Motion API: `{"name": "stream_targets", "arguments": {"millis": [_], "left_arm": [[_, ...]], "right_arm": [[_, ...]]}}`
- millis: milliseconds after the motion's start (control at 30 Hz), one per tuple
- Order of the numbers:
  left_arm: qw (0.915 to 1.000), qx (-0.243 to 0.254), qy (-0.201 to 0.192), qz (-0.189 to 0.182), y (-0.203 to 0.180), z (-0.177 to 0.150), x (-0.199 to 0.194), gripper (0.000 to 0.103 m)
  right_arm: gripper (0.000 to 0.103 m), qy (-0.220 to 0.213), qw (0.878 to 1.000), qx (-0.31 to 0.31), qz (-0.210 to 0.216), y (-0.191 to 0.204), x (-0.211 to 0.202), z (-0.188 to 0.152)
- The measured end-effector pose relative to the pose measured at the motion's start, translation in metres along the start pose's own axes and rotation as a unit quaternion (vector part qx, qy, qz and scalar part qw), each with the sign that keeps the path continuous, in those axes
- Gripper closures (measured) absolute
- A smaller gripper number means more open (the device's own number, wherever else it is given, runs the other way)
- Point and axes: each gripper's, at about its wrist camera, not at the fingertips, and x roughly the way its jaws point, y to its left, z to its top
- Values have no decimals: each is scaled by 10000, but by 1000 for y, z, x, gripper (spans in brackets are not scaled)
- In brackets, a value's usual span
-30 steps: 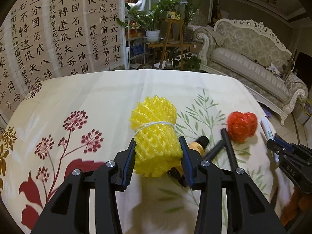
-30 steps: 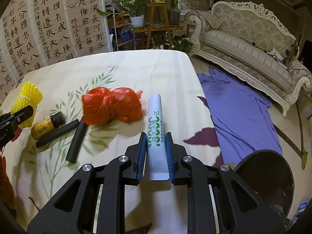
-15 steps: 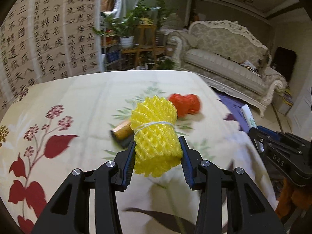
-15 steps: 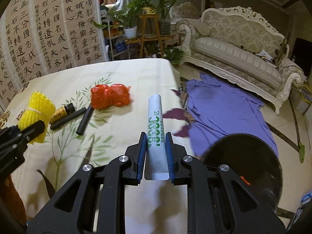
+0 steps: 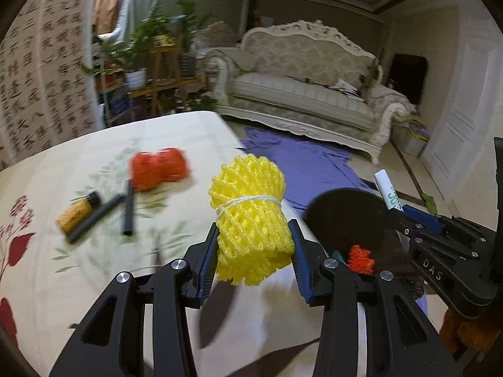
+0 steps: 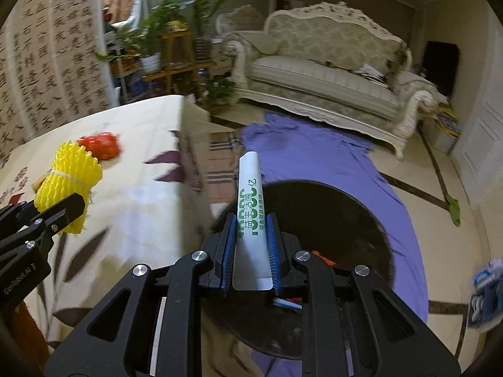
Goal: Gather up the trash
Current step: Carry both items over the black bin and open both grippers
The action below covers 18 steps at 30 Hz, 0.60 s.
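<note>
My left gripper [image 5: 254, 253] is shut on a yellow foam net roll [image 5: 251, 216] tied with white string, held above the table's right edge. My right gripper [image 6: 251, 238] is shut on a white tube with green print [image 6: 251, 207], held over the black round bin [image 6: 330, 220] on the floor. That bin [image 5: 345, 216] holds orange and blue scraps. In the right wrist view the yellow roll [image 6: 67, 185] and left gripper show at the left. On the table remain a red plastic bag [image 5: 160, 168], a small amber bottle [image 5: 78, 212] and two black sticks [image 5: 127, 210].
The table wears a cream floral cloth [image 5: 78, 267]. A purple cloth [image 6: 314, 160] lies on the floor past the bin. A pale ornate sofa [image 5: 308, 94], a plant stand [image 5: 157, 72] and a calligraphy screen [image 5: 37, 78] stand beyond. A blue and white item [image 6: 485, 292] lies on the floor at right.
Both grippers have swung right off the table toward the bin, each keeping its load. The bin now sits under the tube; the table trash has slid left in view.
</note>
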Motion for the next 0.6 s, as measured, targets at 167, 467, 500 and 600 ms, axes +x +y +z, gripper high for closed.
{"name": "stream_targets", "arguments": {"millis": [167,467,500,600], "left_arm": [[9994,278,82,-174,-32,3,18,60],[9978,539,219,-325,-73,9,47,60],[9976,571,217,-313,-77,11,50,60],[9974,605,230,-322,-85,12,57,58]], "right_arm": [[84,26,9996,233,-159,-27,5,-5],[84,-10,9981,553,-285,-61,20,-5],[84,-12,9979,582,-292,-65,22,-6],[83,-3,9974,655,-316,-75,30,-5]]}}
